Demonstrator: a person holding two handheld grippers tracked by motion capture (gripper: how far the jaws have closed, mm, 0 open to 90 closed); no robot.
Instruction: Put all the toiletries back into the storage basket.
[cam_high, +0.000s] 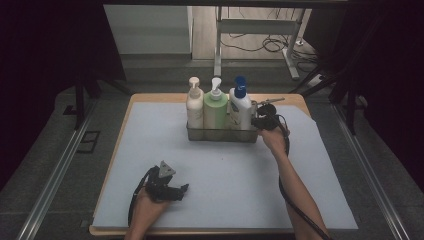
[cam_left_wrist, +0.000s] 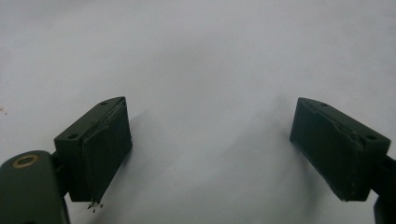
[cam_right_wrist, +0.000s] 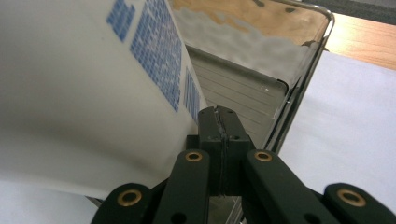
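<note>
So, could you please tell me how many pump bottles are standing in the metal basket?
3, in a row: cream pump bottle at left, green pump bottle in the middle, white blue-capped pump bottle at right. None seems hidden.

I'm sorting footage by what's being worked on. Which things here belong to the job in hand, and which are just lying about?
In the job:
- right gripper, jaws shut, at the metal basket
- white bottle with blue pump, right beside that gripper

Just about:
- cream bottle and green bottle, in the same basket
- left gripper, open over the bare mat
- cables on the floor behind the table
</note>
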